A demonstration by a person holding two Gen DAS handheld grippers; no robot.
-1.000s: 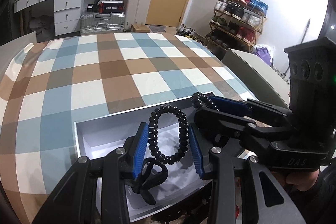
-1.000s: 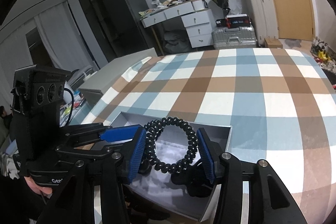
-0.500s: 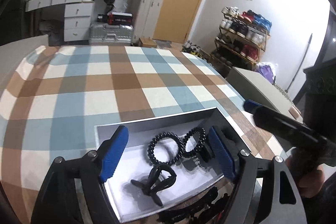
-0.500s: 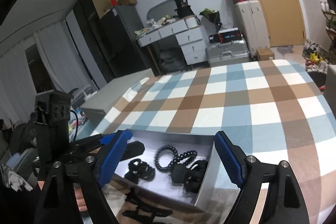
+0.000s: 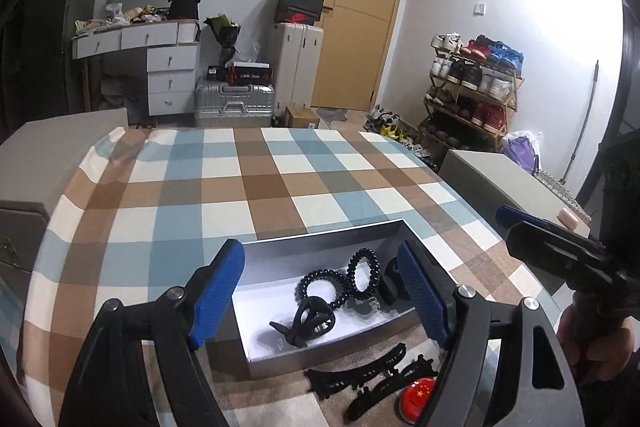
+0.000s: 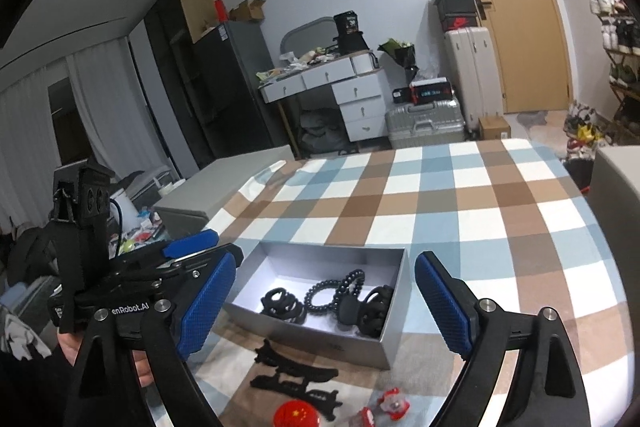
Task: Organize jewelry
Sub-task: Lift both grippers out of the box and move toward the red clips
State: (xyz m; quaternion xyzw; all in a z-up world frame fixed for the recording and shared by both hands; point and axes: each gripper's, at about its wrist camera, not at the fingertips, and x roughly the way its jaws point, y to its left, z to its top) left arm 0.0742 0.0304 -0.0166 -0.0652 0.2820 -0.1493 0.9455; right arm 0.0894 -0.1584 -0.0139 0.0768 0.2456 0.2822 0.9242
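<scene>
An open grey box [image 5: 320,357] [image 6: 308,337] sits on the checked tablecloth. In it lie two black spiral hair ties [image 5: 305,285] [image 6: 320,297] and black claw clips [image 5: 310,321] [image 6: 372,311]. My left gripper [image 5: 320,291] hangs open above the box's near side, with nothing between its pads. My right gripper [image 6: 324,307] is also over the near side, its jaws opening and empty. Each gripper shows in the other's view: the right gripper [image 5: 520,227] right of the box, the left gripper [image 6: 200,251] left of it.
In front of the box lie long black hair clips [image 5: 360,367] [image 6: 296,375], a round red badge [image 5: 418,397] [image 6: 296,417] and small red pieces [image 6: 392,401]. Grey cabinets [image 5: 500,179] flank the table. The checked cloth [image 5: 280,187] stretches far behind the box.
Both grippers have opened wide and drawn back and up from the box. The spiral hair ties that stood between their pads now lie in the box.
</scene>
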